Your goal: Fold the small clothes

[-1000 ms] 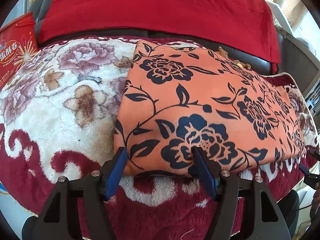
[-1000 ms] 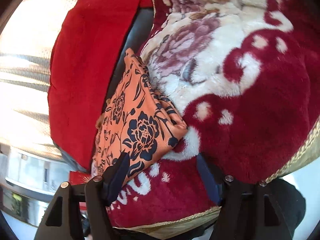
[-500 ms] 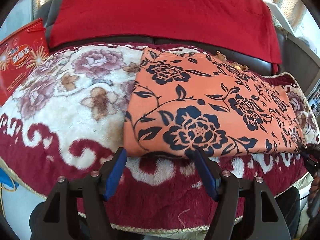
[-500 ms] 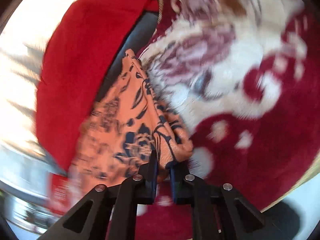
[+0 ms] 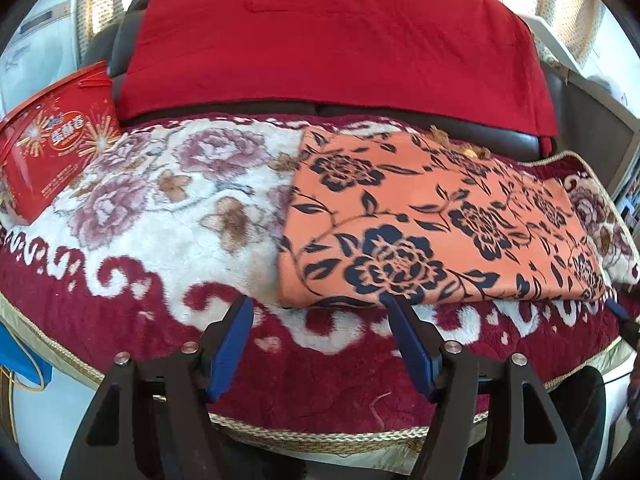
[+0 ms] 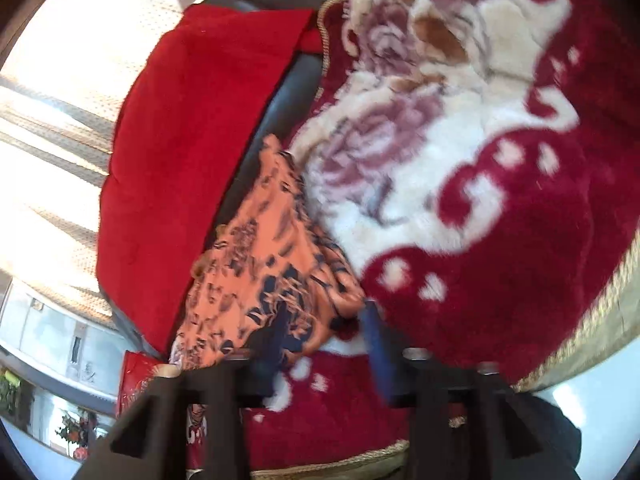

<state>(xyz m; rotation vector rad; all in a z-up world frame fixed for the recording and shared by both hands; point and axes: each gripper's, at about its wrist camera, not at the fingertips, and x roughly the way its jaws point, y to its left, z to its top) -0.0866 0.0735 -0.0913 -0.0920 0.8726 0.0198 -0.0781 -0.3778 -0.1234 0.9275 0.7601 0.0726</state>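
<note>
Garment (image 5: 436, 224): thin woven cloth, smooth and matt, orange with a dark blue flower print.
Blanket (image 5: 168, 216): thick plush pile, fuzzy and soft; braided gold cord along the hem.
Red throw (image 5: 332, 40): matt cloth with a fine nap, lightly creased.
Sofa (image 5: 500, 140): dark leather-like cover, smooth with a faint sheen.
Box (image 5: 52, 140): red printed card, glossy.
Left gripper (image 5: 320, 320): matt black plastic frame, blue pads, bright metal screws.

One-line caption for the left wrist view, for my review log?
Open left gripper hovers before a folded orange garment with dark blue flowers on a plush red-and-cream floral blanket.
</note>
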